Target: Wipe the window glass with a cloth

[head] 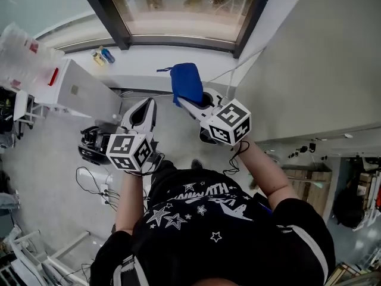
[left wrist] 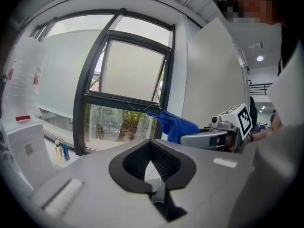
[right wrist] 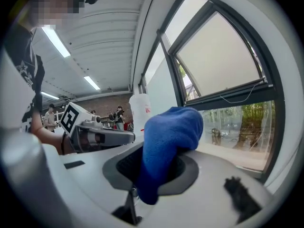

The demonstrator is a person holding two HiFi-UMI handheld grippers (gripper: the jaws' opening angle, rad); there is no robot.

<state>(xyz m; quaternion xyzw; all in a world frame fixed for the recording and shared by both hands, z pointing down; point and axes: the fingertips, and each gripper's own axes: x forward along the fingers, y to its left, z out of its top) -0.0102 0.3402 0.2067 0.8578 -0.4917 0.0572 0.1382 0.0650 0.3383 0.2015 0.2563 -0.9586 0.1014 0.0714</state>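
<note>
The window's lower glass pane [head: 178, 11] sits in a dark frame straight ahead, above a white sill [head: 149, 61]. My right gripper [head: 191, 103] is shut on a blue cloth [head: 186, 82], held up just short of the sill. In the right gripper view the cloth [right wrist: 166, 141] bulges out of the gripper [right wrist: 156, 163], with the glass [right wrist: 237, 122] beyond it. My left gripper [head: 143, 113] hangs lower and to the left, shut with nothing in it [left wrist: 151, 148]. From the left gripper view the cloth [left wrist: 176, 125] and the glass [left wrist: 118, 125] show ahead.
Two small bottles [head: 102, 56] stand on the sill at the left. A white cabinet [head: 83, 91] and a clear plastic container [head: 24, 52] are at the left. Cables [head: 95, 183] lie on the floor. A white wall panel [head: 309, 58] rises at the right.
</note>
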